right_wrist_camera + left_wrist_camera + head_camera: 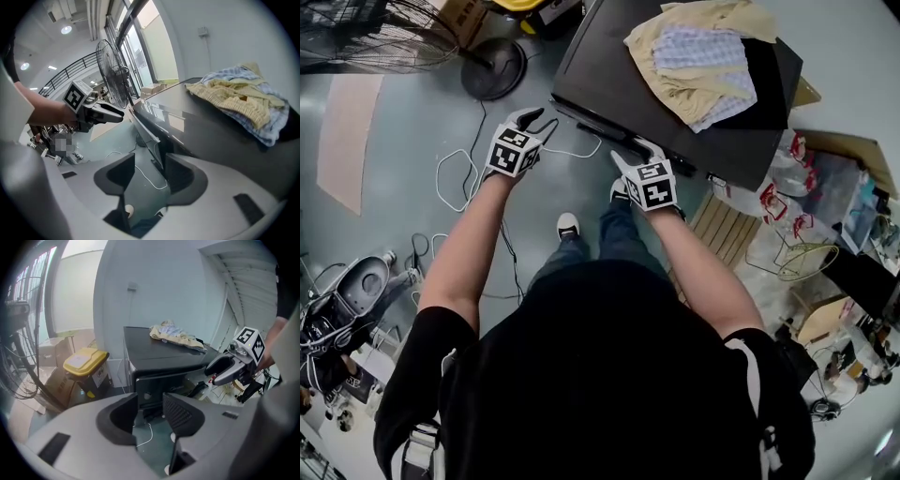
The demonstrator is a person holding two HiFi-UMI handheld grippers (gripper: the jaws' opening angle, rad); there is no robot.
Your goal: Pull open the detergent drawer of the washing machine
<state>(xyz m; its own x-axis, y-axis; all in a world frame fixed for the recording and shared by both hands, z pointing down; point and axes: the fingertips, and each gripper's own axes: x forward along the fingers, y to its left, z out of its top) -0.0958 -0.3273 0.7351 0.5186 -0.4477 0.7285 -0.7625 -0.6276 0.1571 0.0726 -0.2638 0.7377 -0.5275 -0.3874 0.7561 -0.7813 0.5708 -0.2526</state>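
Note:
The black washing machine (pixel 609 66) stands ahead of me, with a heap of clothes (pixel 703 56) on its lid. Its front top edge (pixel 586 119) lies between my two grippers; I cannot make out the drawer's outline. My left gripper (pixel 528 116) hangs off the machine's left front corner, open and empty, and its own view shows the machine's front (pixel 159 380) beyond the left gripper (pixel 150 404). My right gripper (pixel 628 150) is open right at the front edge. In the right gripper view the right gripper (pixel 149 168) faces the front panel's rim (pixel 150 133), and nothing is pressed between the pads.
A floor fan's base (pixel 492 66) stands left of the machine, and a white cable (pixel 455 173) loops on the floor. A yellow-lidded bin (pixel 84 362) and cardboard boxes sit beside the machine. Plastic bags (pixel 787 187) and a slatted pallet (pixel 727 225) crowd the right.

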